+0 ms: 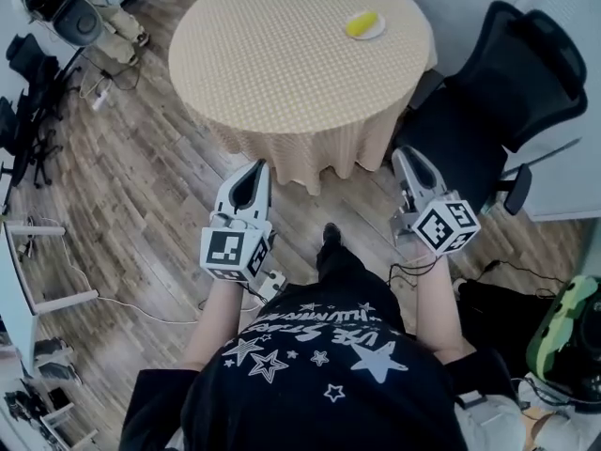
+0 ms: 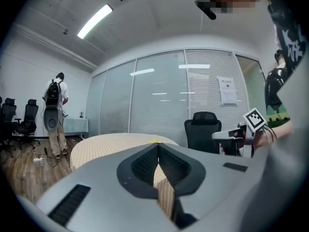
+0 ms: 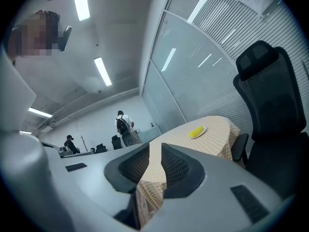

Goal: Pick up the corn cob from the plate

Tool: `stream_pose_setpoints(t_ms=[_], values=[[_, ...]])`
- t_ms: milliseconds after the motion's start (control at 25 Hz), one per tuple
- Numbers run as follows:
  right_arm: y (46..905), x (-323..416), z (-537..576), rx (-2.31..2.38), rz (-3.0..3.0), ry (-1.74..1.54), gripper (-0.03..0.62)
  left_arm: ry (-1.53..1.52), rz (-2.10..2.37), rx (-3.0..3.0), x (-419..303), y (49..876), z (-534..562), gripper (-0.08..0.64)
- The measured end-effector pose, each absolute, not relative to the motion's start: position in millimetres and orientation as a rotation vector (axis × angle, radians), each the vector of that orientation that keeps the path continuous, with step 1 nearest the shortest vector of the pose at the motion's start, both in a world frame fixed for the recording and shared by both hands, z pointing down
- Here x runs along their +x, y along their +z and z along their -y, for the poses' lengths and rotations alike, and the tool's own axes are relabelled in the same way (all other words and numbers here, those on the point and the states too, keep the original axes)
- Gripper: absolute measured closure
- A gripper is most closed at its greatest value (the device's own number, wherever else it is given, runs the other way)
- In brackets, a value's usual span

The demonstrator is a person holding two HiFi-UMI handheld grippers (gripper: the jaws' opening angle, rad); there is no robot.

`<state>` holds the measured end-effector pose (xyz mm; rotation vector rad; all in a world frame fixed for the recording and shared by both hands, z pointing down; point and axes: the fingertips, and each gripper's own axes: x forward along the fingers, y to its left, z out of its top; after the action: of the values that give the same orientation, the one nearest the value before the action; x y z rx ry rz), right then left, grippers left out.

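A yellow corn cob [image 1: 361,23] lies on a small white plate [image 1: 377,33] at the far right side of a round table [image 1: 282,64] covered with a yellow checked cloth. Both grippers are held over the wooden floor short of the table's near edge, far from the plate. My left gripper [image 1: 259,168] points at the table, jaws together and empty. My right gripper [image 1: 405,154] is shut and holds nothing. In the right gripper view the corn cob [image 3: 196,131] shows on the plate [image 3: 203,130] beyond the jaws. In the left gripper view the corn cob [image 2: 154,141] is a tiny yellow speck.
A black office chair [image 1: 493,101] stands right of the table, close to my right gripper. Dark equipment and cables [image 1: 38,92] sit on the floor at left, beside a white desk edge [image 1: 19,280]. A person with a backpack [image 2: 55,112] stands far off.
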<state>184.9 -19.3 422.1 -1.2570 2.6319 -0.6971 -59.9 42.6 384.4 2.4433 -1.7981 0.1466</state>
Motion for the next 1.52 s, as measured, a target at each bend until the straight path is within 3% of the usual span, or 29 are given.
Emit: stream_pose_setpoints(t_ms=[560, 1520], values=[[453, 178, 187, -1.217, -2.559, -0.964, 0.506, 0.19, 1.868, 2.352, -76, 397, 95, 0.552], [452, 105, 302, -1.662, -2.421, -1.016, 0.486, 0.147, 1.509, 2.649, -151, 384, 288, 0.552]])
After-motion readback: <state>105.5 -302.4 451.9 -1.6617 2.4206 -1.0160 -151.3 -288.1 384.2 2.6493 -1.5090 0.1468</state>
